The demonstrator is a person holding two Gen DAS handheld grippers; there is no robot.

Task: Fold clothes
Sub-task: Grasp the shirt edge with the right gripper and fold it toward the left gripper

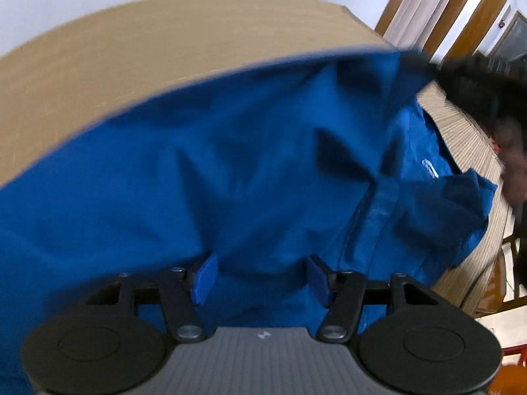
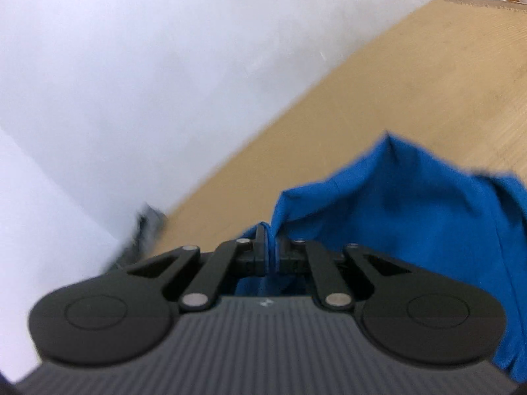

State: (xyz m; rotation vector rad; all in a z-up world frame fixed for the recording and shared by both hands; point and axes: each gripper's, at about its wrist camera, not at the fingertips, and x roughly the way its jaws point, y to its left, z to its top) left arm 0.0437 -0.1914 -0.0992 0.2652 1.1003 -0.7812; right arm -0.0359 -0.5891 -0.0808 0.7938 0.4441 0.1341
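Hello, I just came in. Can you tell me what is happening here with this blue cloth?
A person is folding a blue garment on a tan table, holding one tool in each hand. The right tool is shut on a bunched edge of the garment and lifts it above the table. The left tool is open, its blue pads spread apart just over the wrinkled cloth, gripping nothing. The garment is not yet folded flat.

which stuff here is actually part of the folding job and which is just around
Part of the job:
- blue garment, spread over the table
- right gripper, shut on a fold of the garment
- left gripper, open over the cloth
- wooden table, the work surface

Just around:
- white wall
- wooden door frames
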